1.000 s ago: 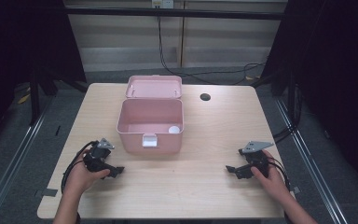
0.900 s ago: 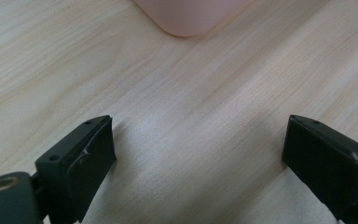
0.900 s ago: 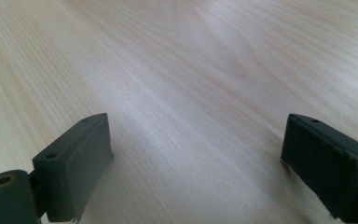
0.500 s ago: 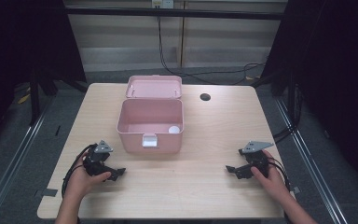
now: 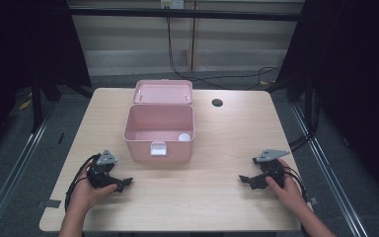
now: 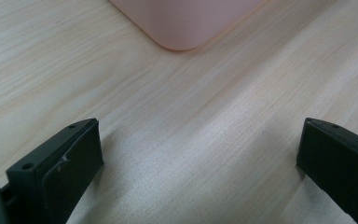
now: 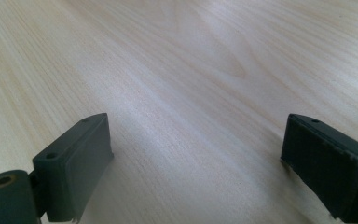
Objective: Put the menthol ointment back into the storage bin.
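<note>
Near the table's (image 5: 217, 148) front left corner, the left gripper (image 5: 123, 184) has just been opening; its jaws now stand wide with nothing between them. Beside it, toward the rear edge, the pink box (image 5: 159, 132) sits open with 1 white ball (image 5: 184, 138) inside. The right gripper (image 5: 245, 179), near the front right corner, also gapes empty. Likely the ball is delivered.

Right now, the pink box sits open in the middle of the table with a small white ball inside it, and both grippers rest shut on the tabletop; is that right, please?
Not quite: the grippers are open, not shut. The left gripper view shows the left gripper with jaws wide apart over bare wood, and the right gripper view shows the same for the right gripper. The rest holds: in the high view the pink box sits open with the white ball inside.
</note>
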`<state>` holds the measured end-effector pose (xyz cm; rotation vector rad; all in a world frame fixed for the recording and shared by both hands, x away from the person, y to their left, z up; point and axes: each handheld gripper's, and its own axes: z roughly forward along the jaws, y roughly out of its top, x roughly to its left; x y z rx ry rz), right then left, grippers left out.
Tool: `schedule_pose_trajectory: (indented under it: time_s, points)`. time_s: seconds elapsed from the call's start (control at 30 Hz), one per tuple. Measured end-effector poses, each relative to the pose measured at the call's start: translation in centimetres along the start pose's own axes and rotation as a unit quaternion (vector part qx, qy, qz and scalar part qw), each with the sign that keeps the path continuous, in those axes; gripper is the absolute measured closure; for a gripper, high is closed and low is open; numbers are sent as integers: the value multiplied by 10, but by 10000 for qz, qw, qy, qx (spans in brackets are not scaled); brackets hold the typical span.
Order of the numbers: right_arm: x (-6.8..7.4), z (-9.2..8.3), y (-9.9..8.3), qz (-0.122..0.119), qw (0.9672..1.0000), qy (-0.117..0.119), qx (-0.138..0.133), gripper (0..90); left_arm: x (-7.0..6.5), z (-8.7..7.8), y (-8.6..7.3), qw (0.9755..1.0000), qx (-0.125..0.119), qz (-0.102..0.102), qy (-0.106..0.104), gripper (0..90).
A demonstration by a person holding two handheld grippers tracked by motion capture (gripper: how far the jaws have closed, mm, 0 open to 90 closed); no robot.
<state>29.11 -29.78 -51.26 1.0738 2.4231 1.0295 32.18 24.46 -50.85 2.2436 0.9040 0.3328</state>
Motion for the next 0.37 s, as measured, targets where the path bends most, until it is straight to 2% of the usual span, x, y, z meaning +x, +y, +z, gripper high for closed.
schedule_pose_trajectory:
  time_s: [0.37]
  points:
    - [0, 0, 0, 4, 10000, 1, 1, 80, 0, 0, -2, 9999, -97, 12, 25, 0]
